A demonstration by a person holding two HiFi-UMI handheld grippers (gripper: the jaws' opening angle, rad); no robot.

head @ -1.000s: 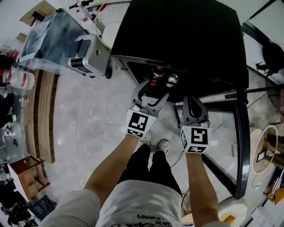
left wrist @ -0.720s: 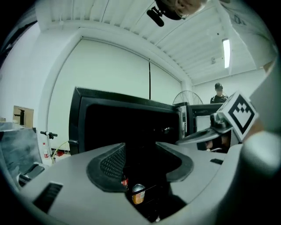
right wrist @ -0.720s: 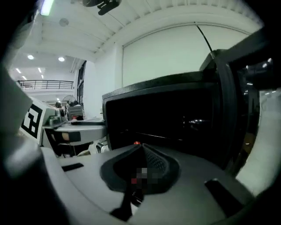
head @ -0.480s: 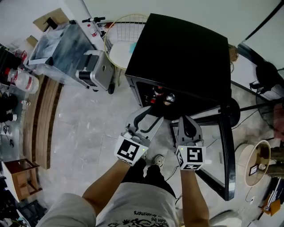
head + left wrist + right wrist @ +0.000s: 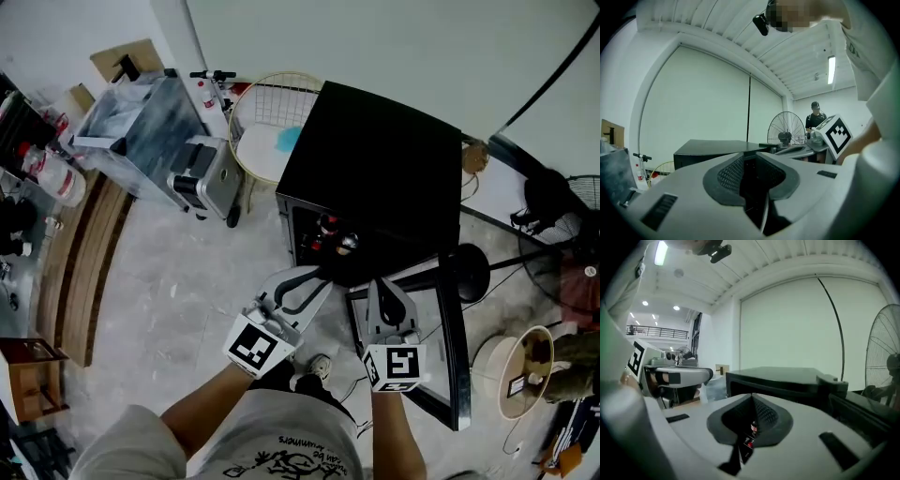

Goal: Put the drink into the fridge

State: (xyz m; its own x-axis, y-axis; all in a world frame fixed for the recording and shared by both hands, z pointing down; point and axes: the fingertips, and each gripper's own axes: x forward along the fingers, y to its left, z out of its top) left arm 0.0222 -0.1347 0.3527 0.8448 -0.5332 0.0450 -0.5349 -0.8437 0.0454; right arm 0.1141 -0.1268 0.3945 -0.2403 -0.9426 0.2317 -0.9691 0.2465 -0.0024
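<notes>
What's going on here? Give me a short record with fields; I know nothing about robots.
Fridge: black fridge, its door swung open
Inside: drinks near the front
Left gripper: fingers closing, nothing between them
Right gripper: fingers together, empty
Position: both grippers in front of the opening, not touching the drinks

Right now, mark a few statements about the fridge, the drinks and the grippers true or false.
1. The fridge has its door open. True.
2. The left gripper holds a drink. False: nothing is between its jaws, which are closing.
3. Drinks stand inside the fridge. True.
4. The wire basket stands in front of the open door. False: it stands behind the fridge's far left corner, by the wall.
</notes>
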